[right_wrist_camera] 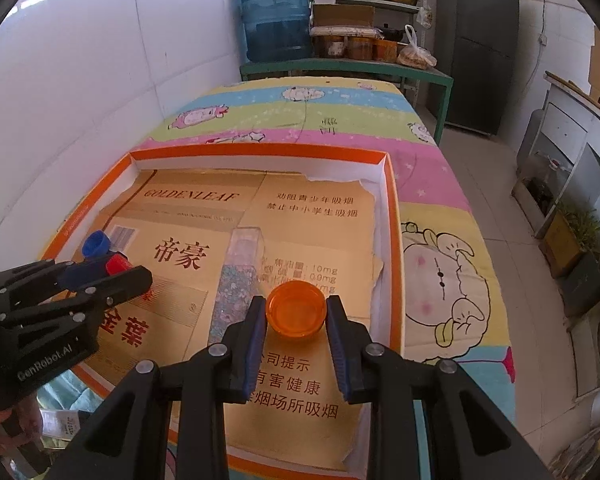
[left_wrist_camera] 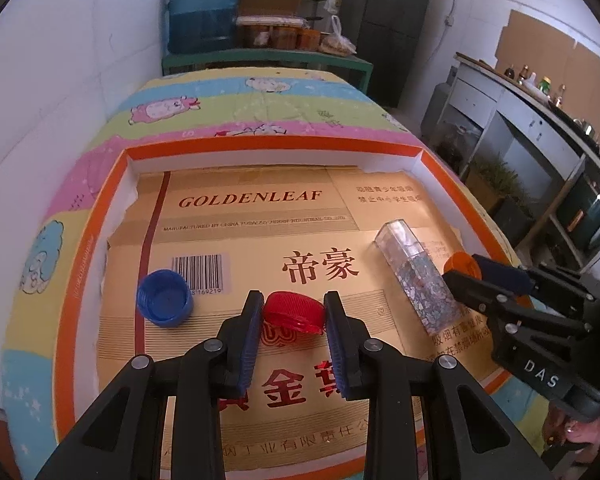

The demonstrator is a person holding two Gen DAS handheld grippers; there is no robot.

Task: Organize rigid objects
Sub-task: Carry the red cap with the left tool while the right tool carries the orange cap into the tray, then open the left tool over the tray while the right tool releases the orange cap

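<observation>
We have our left claw (left_wrist_camera: 294, 316) clamped on the red cap (left_wrist_camera: 294, 314) and our right claw (right_wrist_camera: 296, 316) on the orange lid (right_wrist_camera: 297, 314); the blue cap (left_wrist_camera: 165, 298) and glitter tube (left_wrist_camera: 416, 276) (both loose in the tray (left_wrist_camera: 112, 184)) remain unsorted.

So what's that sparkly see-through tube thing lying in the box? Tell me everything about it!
The clear, square-sided plastic tube lies flat on the tan printed cardboard lining the orange-rimmed box. Silvery glitter flakes fill roughly the half nearer the grippers; the far half looks mostly empty and see-through. It sits between the red ribbed bottle cap and the orange translucent cap, close beside the right gripper. Nothing grips it; whether a finger brushes it is unclear.
</observation>
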